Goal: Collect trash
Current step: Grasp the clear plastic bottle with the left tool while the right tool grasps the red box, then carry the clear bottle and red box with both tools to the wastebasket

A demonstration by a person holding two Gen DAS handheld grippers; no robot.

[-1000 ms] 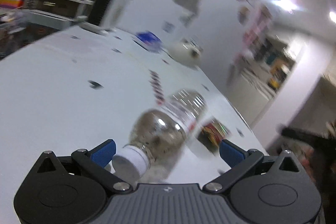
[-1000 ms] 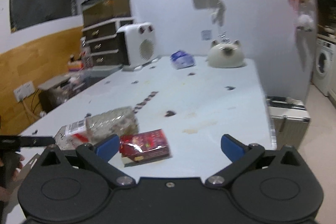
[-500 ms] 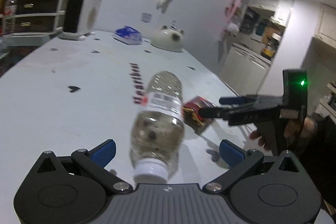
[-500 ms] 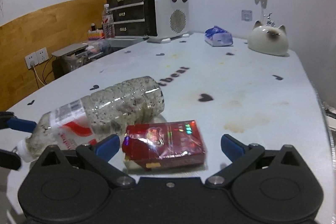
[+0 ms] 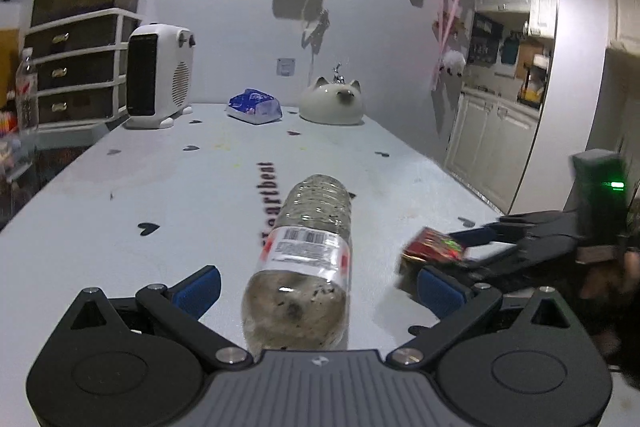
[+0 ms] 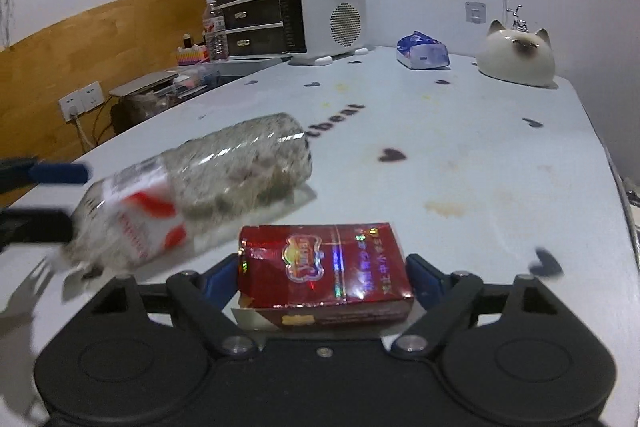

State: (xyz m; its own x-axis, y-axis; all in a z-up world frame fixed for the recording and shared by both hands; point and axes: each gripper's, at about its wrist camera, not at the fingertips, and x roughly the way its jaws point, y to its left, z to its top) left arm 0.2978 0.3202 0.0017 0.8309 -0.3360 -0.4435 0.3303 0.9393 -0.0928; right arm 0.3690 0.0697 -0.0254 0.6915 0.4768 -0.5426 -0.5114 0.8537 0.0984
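Observation:
A clear plastic bottle (image 5: 308, 259) with a red and white label lies on its side on the pale table (image 5: 160, 187). Its neck end sits between the wide-open fingers of my left gripper (image 5: 318, 291), with room on both sides. A red cigarette pack (image 6: 324, 271) lies flat on the table, and my right gripper (image 6: 322, 281) has a blue pad close against each side of it. The bottle (image 6: 200, 183) lies just left of the pack. The right gripper around the pack (image 5: 434, 249) also shows in the left wrist view.
At the far end of the table stand a white fan heater (image 5: 158, 79), a blue and white packet (image 5: 254, 107) and a white cat-shaped ornament (image 5: 332, 101). Drawers (image 5: 76, 67) stand at the left. The table's right edge drops toward kitchen cabinets (image 5: 492, 147).
Both grippers moved forward. The bottle's neck end has come deeper between the left fingers. The right fingers have narrowed around the red pack, which now lies between them.

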